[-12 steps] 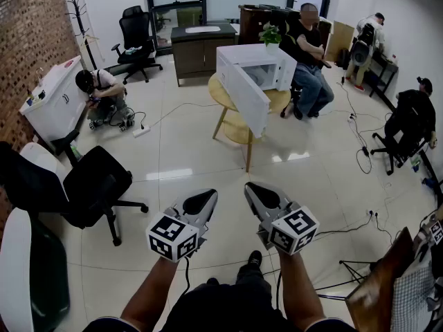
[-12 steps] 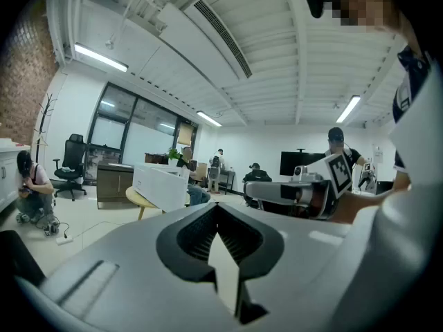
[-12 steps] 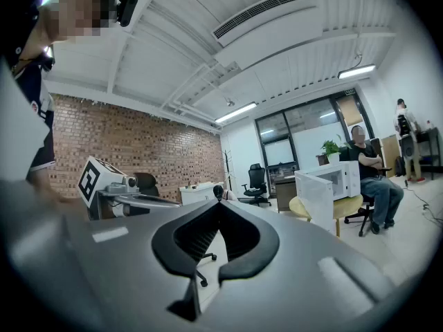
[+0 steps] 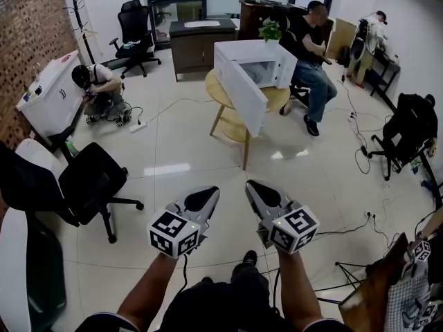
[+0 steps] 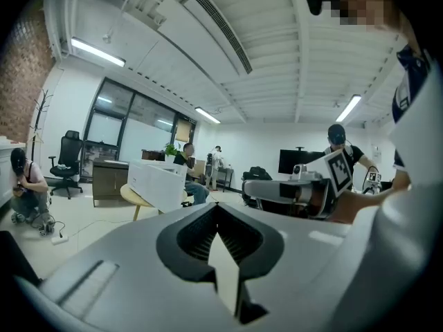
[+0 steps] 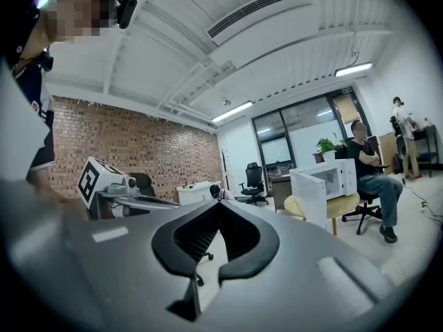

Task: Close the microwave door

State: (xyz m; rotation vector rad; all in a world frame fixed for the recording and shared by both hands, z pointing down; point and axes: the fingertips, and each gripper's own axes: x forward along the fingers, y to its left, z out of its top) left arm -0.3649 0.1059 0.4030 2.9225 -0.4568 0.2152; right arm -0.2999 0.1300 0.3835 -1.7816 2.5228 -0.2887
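Nearest, the left gripper (image 4: pixel 206 196) and the right gripper (image 4: pixel 255 187) are held side by side. Each has its jaws pressed together with nothing between them. Bare floor (image 4: pixel 180 151) lies between them and the work, so the step in hand looks to be the walk across.

Far ahead and slightly right, the microwave (image 4: pixel 270 61) sits on a round desk (image 4: pixel 279 102), well apart from both grippers. Its door (image 4: pixel 243 92) is swung wide open toward the near side.

Closed jaws suit a push. Come round to the door's outer face and lay a jaw tip near the free edge, away from the hinge. Then sweep the door steadily shut without shoving the microwave along the desk. A seated person (image 4: pixel 311 47) is just behind it, so keep clear.
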